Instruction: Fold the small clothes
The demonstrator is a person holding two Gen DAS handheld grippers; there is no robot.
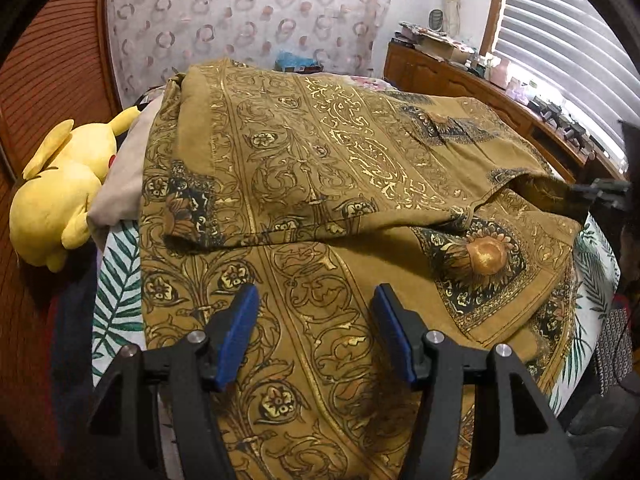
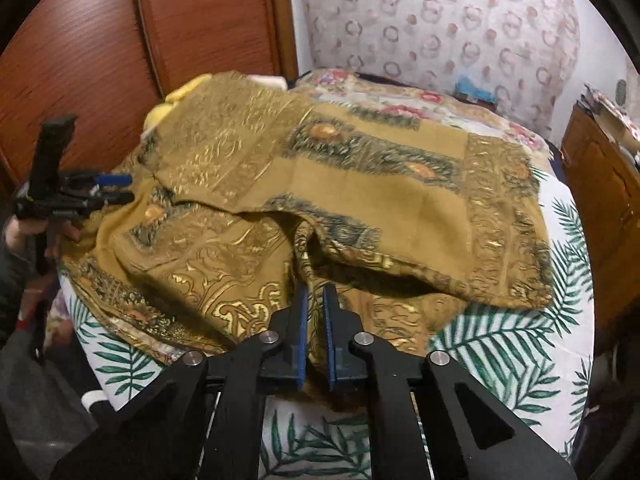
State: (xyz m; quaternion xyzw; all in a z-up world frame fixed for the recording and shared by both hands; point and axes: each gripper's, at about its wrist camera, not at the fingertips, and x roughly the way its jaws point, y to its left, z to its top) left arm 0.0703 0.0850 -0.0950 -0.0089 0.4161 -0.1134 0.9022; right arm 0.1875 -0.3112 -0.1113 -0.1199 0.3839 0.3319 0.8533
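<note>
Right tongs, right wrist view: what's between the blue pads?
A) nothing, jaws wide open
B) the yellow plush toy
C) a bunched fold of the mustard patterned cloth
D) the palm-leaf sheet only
C: the right tongs are closed tight, and a gathered ridge of the mustard patterned cloth runs up between the narrow pads, while the palm-leaf sheet lies flat underneath, ungripped.

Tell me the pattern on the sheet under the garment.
Green palm leaves on white, on the sheet; clearest in the right wrist view.
</note>
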